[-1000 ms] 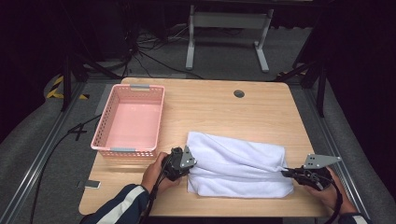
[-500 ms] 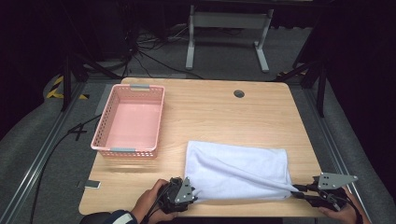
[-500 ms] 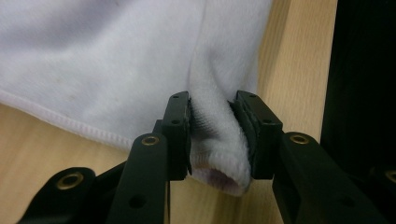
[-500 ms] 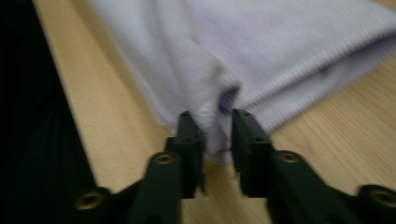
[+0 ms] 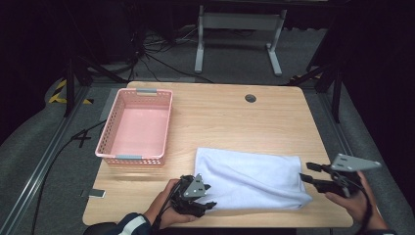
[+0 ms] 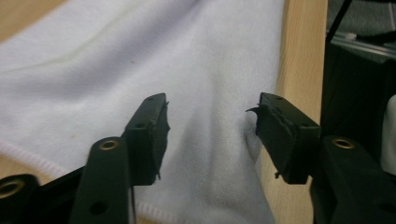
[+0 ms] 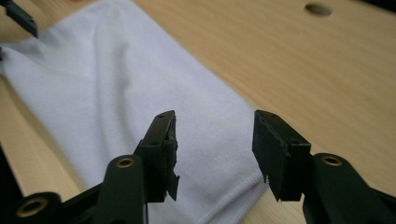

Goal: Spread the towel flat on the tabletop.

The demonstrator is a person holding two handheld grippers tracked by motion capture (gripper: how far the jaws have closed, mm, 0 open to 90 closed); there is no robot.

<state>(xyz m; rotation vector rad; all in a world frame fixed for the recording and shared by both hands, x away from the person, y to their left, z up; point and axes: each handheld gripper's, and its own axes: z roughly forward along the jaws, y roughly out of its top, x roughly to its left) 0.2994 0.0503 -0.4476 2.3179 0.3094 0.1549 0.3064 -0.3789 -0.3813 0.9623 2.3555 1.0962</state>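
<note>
Basket: a pink slatted basket [image 5: 134, 156] stands near the table's left edge, long side running toward the far edge; its inside is bare; it sits well apart from both grippers.

Table: a light wooden table [image 5: 235, 117] with a round dark hole [image 5: 250, 98] toward its far edge, right of the middle.

Left gripper: the left gripper [image 5: 208, 196] is held in the person's left hand [image 5: 164, 213] at the table's near edge, just right of the basket's near right corner; its jaws have just been opening and stand released, with a clear gap; in the left gripper view [image 6: 210, 128] the towel's cloth lies below and between the pads [image 6: 154, 135], bunched in a small ridge, and the pads do not press on it.

Towel: a white folded towel [image 5: 249, 178] lies flat along the table's near edge, right of the middle; its left end is at the left gripper, its right end at the right one; a stitched hem [image 7: 233, 198] runs along its near right corner in the right gripper view.

Right gripper: the right gripper [image 5: 306, 172], with a grey three-cornered plate on top, is held in the right hand [image 5: 357, 203] at the table's near right corner; its jaws have just been opening and stand released; in the right gripper view [image 7: 215, 144] the towel's corner lies under the gap, untouched by the pads.
</note>
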